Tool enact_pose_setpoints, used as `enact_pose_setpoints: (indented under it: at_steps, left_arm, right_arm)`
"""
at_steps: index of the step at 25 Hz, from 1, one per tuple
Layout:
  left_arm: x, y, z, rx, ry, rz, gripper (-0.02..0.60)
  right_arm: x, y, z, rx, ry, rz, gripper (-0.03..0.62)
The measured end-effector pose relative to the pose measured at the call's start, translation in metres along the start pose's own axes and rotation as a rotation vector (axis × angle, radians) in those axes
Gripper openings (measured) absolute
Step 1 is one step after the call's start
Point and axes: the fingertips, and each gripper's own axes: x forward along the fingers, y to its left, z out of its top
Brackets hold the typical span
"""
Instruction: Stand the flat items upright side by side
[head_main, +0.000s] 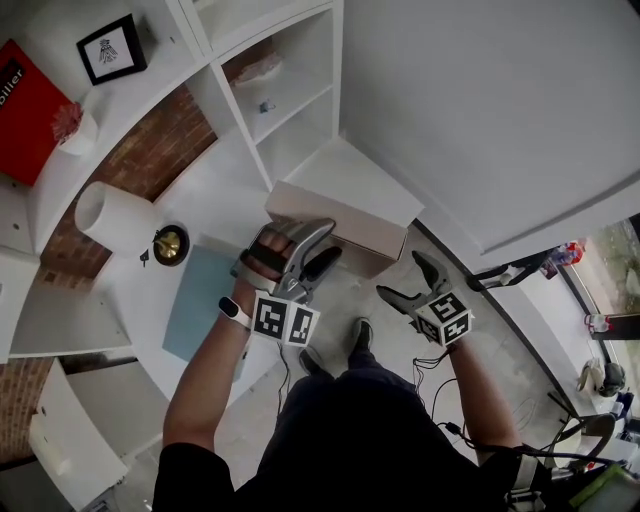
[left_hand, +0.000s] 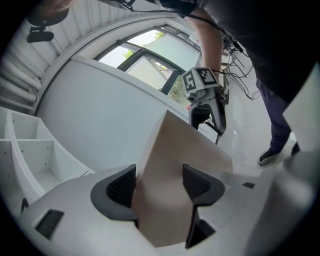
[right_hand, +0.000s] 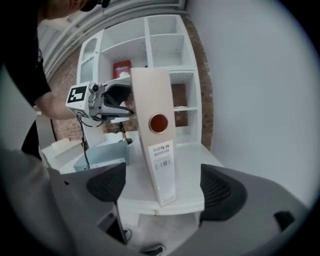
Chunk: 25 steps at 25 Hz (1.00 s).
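A flat beige box file with a red dot and a label on its spine stands upright near the front edge of the white table. My left gripper is shut on its upper part, and the file fills the gap between the pads. My right gripper hangs in front of the table, jaws wide open. The file shows between them in the right gripper view, farther off and untouched. A flat blue-grey item lies on the table to the left.
A white lamp and a small brass object stand behind the blue-grey item. White shelving rises at the back, with a red book and a framed picture. Cables trail over the floor.
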Motion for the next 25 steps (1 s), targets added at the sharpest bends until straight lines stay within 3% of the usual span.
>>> enact_pose_setpoints:
  at_steps: [3, 5, 8, 9, 14, 20, 25]
  left_arm:
    - [-0.004, 0.0, -0.001, -0.016, 0.011, 0.014, 0.288]
    - [-0.007, -0.001, 0.0, -0.022, 0.023, 0.019, 0.288]
    - [-0.015, 0.0, 0.001, -0.056, 0.047, 0.033, 0.288]
    - [-0.02, 0.003, 0.002, -0.086, 0.047, 0.046, 0.288]
    - [-0.053, 0.026, -0.01, -0.33, 0.057, 0.134, 0.287]
    - [-0.102, 0.034, -0.061, -0.649, 0.137, 0.228, 0.287]
    - [-0.14, 0.035, -0.094, -0.81, 0.172, 0.299, 0.287]
  right_arm:
    - [0.01, 0.011, 0.02, -0.108, -0.015, -0.008, 0.448]
    - [0.019, 0.016, 0.027, -0.123, -0.017, -0.021, 0.431]
    - [0.027, 0.016, 0.028, -0.105, -0.011, -0.052, 0.273]
    - [0.028, 0.015, 0.028, -0.1, -0.01, -0.06, 0.272]
    - [0.035, 0.015, 0.031, -0.072, 0.01, -0.083, 0.264]
    - [0.054, 0.025, 0.042, -0.037, 0.028, -0.134, 0.261]
    - [0.078, 0.038, 0.058, -0.041, 0.044, -0.174, 0.259]
